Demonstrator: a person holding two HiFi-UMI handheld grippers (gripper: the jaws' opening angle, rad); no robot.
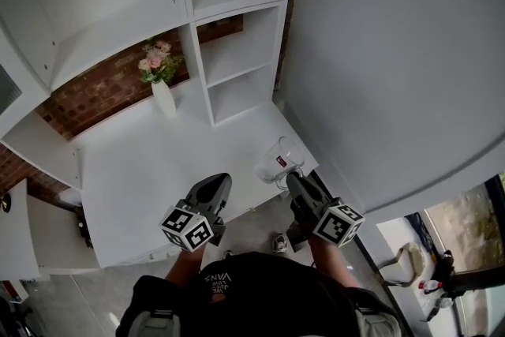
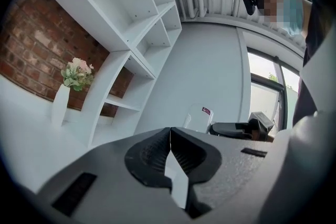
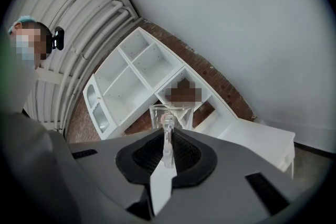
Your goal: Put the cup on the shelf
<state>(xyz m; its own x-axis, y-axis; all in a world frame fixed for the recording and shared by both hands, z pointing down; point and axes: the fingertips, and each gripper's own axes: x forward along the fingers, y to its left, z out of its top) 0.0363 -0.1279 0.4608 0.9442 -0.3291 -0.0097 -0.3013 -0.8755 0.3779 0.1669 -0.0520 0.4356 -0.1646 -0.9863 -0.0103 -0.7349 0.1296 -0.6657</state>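
Observation:
A clear glass cup [image 1: 276, 159] with a small red label hangs over the right front corner of the white desk [image 1: 150, 170]. My right gripper [image 1: 293, 179] is shut on its handle. In the right gripper view the cup [image 3: 170, 114] stands just past the jaws, its handle pinched between them at my right gripper [image 3: 168, 139]. My left gripper [image 1: 218, 185] is shut and holds nothing, to the left of the cup; its jaws meet at my left gripper [image 2: 170, 132], with the cup [image 2: 199, 118] beyond. The white shelf unit [image 1: 237, 51] rises at the desk's far side.
A white vase of pink flowers [image 1: 162, 91] stands on the desk by the shelf's left upright, before a brick wall [image 1: 95, 95]. A grey wall [image 1: 394, 51] closes the right side. Several open shelf compartments [image 1: 237, 95] face me.

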